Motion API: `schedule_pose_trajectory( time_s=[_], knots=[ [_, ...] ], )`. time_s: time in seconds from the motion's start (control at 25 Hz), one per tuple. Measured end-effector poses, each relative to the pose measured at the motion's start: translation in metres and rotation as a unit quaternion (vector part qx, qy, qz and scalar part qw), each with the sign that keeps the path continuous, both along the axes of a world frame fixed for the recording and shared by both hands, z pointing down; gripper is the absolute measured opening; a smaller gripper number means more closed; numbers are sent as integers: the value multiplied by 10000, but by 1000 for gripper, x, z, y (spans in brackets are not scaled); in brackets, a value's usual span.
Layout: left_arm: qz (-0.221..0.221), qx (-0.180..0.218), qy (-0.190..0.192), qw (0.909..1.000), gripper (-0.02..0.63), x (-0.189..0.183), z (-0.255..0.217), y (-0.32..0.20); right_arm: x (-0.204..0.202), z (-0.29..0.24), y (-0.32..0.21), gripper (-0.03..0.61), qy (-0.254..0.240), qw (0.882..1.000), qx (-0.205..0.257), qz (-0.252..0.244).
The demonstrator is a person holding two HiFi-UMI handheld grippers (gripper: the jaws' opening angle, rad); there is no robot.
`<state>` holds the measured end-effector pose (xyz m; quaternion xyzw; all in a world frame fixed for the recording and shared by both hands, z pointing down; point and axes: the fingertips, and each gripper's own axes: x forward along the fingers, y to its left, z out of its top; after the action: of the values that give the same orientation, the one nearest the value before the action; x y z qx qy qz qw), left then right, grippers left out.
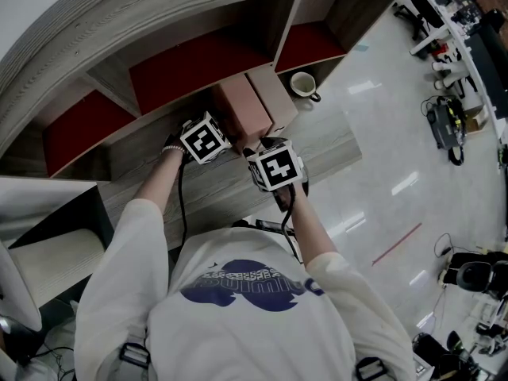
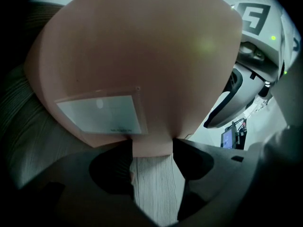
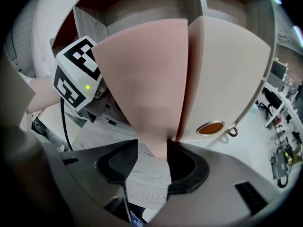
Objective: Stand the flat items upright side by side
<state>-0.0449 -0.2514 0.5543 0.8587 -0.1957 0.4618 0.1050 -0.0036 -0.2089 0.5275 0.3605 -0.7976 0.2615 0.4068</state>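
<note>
In the head view, the pink folder (image 1: pixel 240 111) stands on the bench (image 1: pixel 321 145) in front of the shelf (image 1: pixel 198 62). The beige folder (image 1: pixel 275 95) stands close against its right face, and a cup (image 1: pixel 303 84) sits farther right. The left gripper (image 1: pixel 228 139) and the right gripper (image 1: pixel 259 148) both meet the folder's near end. Its top edge runs away from the person toward the shelf, with the broad faces turned left and right.

In the left gripper view, the jaws are closed on the folder's lower near edge, just under a clear label pocket (image 2: pixel 102 115). The wide pink face fills the frame and looks flat and unbent. It is probably stiff board, light, with a smooth and rather slippery skin.

In the right gripper view, the jaws pinch the same narrow near edge low down, and the pink panel rises upright from them. The beige folder shows a round finger hole (image 3: pixel 209 126) in its spine. Holds at the edge near the base seem wise, since a tall thin panel is likely to tip sideways.
</note>
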Motion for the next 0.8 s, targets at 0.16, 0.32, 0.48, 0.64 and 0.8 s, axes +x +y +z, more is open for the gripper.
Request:
schedule_pose_trajectory(
  time_s=[0.16,0.32,0.48,0.64,0.8],
  knots=[
    [-56,-4,-13,10000,262,-2,0,0,0,0,1,184,-40,10000,24,-30],
    [-254,77,-22,9996,262,-5,0,1,3,-1,1,183,-42,9999,114,-98],
    [-611,238,-33,9978,262,-14,-9,3,13,-10,4,207,-169,9993,334,-65],
    [-1227,512,217,9909,262,-30,-33,13,27,-26,9,212,-677,9958,568,249],
    [-2001,787,740,9738,262,-48,-60,46,45,-46,24,212,-1250,9864,826,674]
  ],
)
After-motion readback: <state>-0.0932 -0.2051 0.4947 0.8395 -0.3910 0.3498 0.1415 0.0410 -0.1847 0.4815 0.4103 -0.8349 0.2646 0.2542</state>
